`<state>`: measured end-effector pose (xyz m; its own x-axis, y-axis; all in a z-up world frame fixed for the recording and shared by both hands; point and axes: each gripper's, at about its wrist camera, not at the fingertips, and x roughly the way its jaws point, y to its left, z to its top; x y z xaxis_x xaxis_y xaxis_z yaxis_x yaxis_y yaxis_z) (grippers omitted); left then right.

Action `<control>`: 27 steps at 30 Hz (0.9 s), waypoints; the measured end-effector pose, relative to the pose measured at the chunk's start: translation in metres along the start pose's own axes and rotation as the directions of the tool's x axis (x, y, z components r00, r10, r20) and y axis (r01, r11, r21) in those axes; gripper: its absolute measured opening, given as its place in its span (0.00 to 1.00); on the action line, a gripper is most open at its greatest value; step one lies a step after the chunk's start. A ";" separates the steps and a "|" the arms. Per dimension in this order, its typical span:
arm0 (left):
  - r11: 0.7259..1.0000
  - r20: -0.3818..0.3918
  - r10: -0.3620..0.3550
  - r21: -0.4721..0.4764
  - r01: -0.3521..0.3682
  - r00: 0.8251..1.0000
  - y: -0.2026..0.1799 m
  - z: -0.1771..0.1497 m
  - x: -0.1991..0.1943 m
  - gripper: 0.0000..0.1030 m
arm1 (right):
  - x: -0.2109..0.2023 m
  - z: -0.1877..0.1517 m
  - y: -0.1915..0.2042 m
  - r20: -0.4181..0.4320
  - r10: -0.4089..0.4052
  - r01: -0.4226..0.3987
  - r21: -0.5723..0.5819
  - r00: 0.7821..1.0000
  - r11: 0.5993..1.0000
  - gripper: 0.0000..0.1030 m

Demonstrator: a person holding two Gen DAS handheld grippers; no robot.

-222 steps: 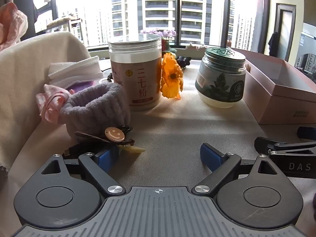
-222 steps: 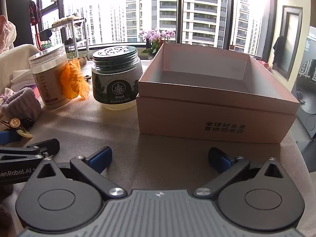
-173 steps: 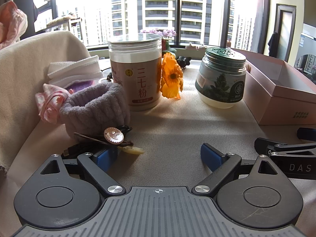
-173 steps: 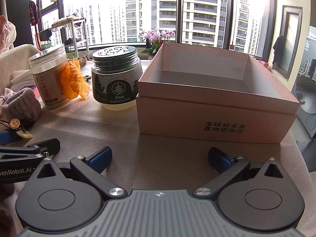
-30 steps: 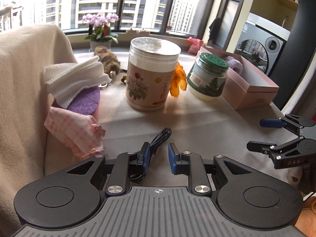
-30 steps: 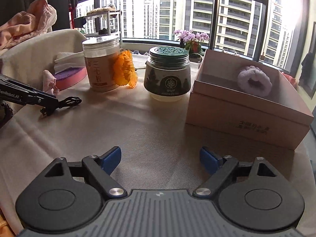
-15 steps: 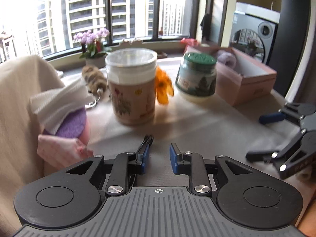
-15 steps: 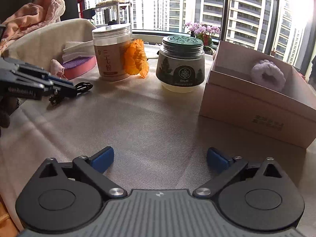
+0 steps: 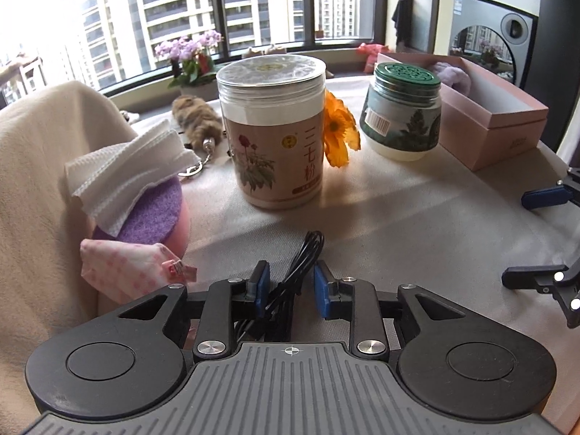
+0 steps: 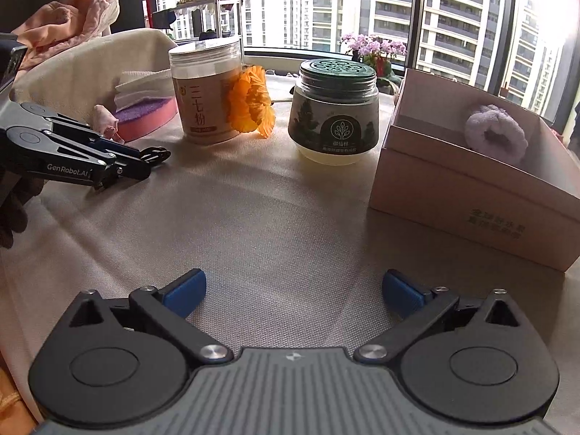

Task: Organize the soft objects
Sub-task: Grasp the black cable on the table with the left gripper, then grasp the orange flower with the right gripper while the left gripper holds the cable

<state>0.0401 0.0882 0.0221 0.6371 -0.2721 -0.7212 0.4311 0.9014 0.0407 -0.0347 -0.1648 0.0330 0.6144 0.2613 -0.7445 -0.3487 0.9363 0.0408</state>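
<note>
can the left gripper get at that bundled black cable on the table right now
Probably yes. The black cable already lies between the fingers of the left gripper, with nothing blocking it; the jaws stand slightly apart around it.

A table [image 10: 261, 217] covered in a beige woven cloth carries everything here: a tall clear-lidded jar [image 9: 273, 130] stands toward the left, an orange fabric flower [image 9: 339, 132] just beside it, then a squat green-lidded jar [image 9: 402, 112], and at the right an open pink box [image 10: 467, 188]. Along the left edge lie a pink-checked pouch [image 9: 123, 266], a pink pad topped with a purple disc [image 9: 152, 214] and a folded white cloth [image 9: 127, 170]. A black cable bundle [image 9: 297, 272] rests on the cloth nearer the front, and a furry brown keychain [image 9: 197, 123] lies behind the tall jar
</note>
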 end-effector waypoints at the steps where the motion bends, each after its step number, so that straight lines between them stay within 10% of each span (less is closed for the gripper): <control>1: 1.000 0.001 -0.008 -0.013 0.008 1.000 0.002 0.000 0.001 0.29 | -0.001 -0.001 0.000 0.005 0.002 -0.002 -0.003 1.000 1.000 1.00; 13: 0.988 0.063 -0.030 -0.149 0.039 0.998 0.006 -0.013 -0.006 0.17 | -0.031 0.086 0.031 0.143 0.043 0.007 -0.332 0.989 0.943 0.76; 16: 0.966 0.082 -0.091 -0.235 0.108 0.993 0.012 -0.018 -0.011 0.16 | -0.006 0.120 0.043 0.112 0.037 0.014 -0.422 0.993 0.907 0.53; 27: 0.948 0.108 -0.100 -0.290 0.128 0.989 0.015 -0.027 -0.018 0.16 | 0.089 0.151 0.062 -0.042 0.022 -0.042 -0.564 0.999 0.825 0.47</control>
<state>0.0171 0.1155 0.0171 0.6559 -0.3958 -0.6428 0.3046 0.9179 -0.2543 0.1052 -0.0478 0.0703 0.5764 0.2716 -0.7707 -0.7125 0.6289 -0.3111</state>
